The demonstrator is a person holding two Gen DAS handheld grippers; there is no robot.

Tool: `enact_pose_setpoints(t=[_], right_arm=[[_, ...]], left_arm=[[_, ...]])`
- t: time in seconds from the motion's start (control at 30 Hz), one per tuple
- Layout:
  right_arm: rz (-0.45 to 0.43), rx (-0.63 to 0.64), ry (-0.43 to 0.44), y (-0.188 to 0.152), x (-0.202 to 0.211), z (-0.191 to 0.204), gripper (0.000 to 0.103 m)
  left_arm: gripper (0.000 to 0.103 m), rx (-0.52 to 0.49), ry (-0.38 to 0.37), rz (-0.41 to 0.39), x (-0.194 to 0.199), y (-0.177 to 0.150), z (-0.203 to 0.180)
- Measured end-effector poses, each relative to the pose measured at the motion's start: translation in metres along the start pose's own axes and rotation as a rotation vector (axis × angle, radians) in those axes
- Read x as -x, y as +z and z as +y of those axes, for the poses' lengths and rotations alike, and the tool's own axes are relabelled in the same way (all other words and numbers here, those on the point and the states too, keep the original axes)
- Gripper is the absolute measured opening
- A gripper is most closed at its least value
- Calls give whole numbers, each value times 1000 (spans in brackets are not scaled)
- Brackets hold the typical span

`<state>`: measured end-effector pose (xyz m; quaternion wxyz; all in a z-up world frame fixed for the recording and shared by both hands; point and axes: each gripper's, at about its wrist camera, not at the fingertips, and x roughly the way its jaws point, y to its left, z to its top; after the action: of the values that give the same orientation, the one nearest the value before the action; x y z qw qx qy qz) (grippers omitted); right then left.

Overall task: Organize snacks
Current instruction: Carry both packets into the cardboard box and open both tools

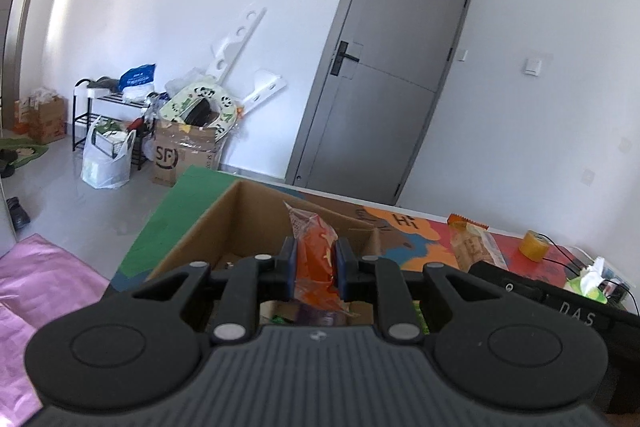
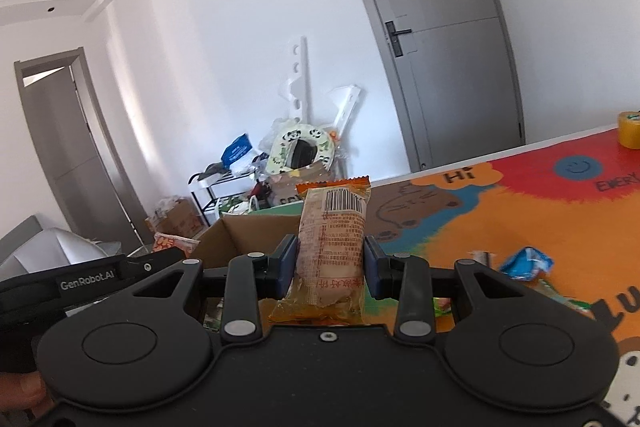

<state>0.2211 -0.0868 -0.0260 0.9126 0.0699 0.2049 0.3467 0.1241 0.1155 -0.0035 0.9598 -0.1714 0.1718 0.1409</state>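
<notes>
**Both grippers loaded, box is the drop spot**

Left gripper [image 1: 316, 269] is clenched on an orange snack packet [image 1: 316, 259], pads pinching it at mid-height so the packet stands upright w/ its crimped top poking above the fingers. It hangs over the open cardboard box [image 1: 224, 223], so the likely reason for the pose is a straight drop-in. More wrappers show dimly at the box bottom, beneath the gripper, so sorting looks partly done.

Right gripper [image 2: 331, 263] is closed on a clear-wrapped pastry packet [image 2: 332, 239], barcode side facing the cam, orange crimp at top. Also held upright and gripped around the middle, prob. so the soft wrapper doesn't fold over. It sits right of the box, over the colourful play mat [image 2: 520, 219], w/ the box opening to its left and a bit farther off. The left tool's black body shows at the left edge of the right wrist view, so the two are close side by side.

Still loose on the mat: a blue wrapper [image 2: 526, 263] near right, plus something green half-hidden behind the right finger; can't tell what. A yellow tape roll [image 2: 630, 129] sits at the far right edge, well apart from the snacks; not part of the job.

Judgement: left packet goes in first; right one needs a short shift left before release. Risk: tools bumping over the box.
</notes>
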Motion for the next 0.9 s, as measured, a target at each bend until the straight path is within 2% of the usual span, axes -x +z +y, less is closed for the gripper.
enact_pose_setpoints(t=[0.3, 0.37, 0.63, 0.8, 0.9], right_arm=[[29, 27, 36, 1, -20, 25, 36], [37, 31, 48, 0, -24, 31, 36], [67, 40, 85, -2, -37, 51, 36], [77, 36, 97, -2, -38, 56, 42], [66, 27, 67, -2, -30, 51, 57]], left_arm=[[19, 50, 60, 18, -9, 5, 30], [22, 60, 69, 18, -7, 5, 35], [24, 98, 95, 17, 2, 8, 50], [29, 110, 97, 15, 5, 11, 53], [38, 110, 92, 12, 9, 10, 53]])
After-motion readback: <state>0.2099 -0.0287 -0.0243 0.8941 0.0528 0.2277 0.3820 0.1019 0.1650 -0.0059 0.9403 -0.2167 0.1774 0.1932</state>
